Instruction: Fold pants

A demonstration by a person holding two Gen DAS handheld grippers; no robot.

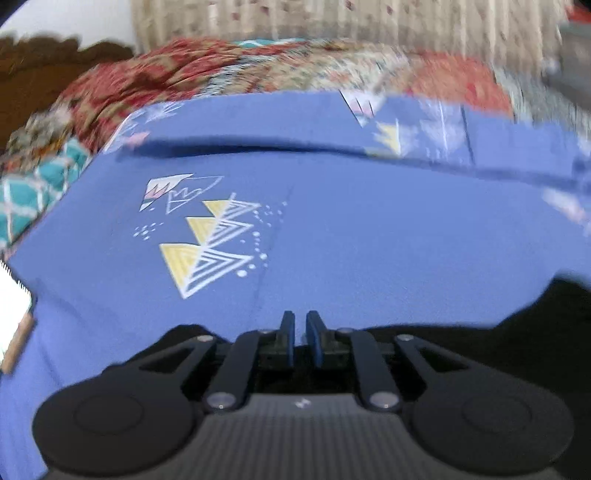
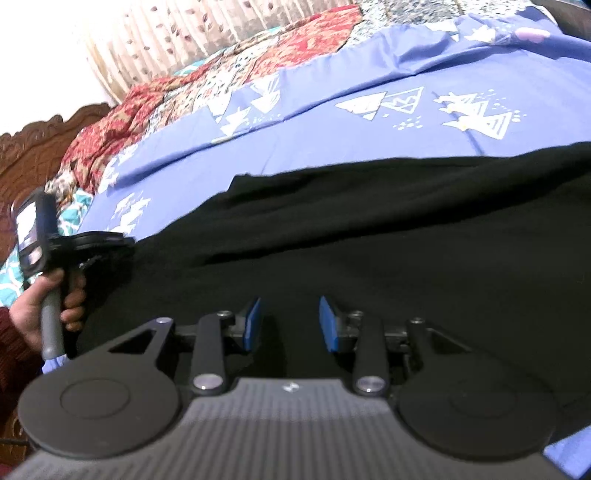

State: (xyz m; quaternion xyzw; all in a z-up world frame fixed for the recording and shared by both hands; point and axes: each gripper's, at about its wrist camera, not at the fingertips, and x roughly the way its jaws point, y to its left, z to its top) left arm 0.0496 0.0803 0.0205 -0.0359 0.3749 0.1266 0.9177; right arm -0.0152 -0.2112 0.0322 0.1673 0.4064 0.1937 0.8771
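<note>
Pointing down over the bed, left claw has its blue pads nearly together; only a narrow slit shows between them. Black pants edge lies right at its tips, but whether cloth is pinched in the slit cannot be told. No earlier view to compare.

Right claw stands with pads apart, nothing between them, hovering over the pants. Touching the cloth or not: cannot tell.

Pants lie spread flat across the near part of the bed, on a blue sheet printed with white and yellow triangles. Far edge of the pants runs roughly straight across the right wrist view, with a low fold ridge near it.

Left of the pants in that view, a hand grips the grey handle of the left tool.

Beyond the sheet: a red patterned quilt, then a carved wooden headboard and a pale curtain. Left wrist view is blurred.
</note>
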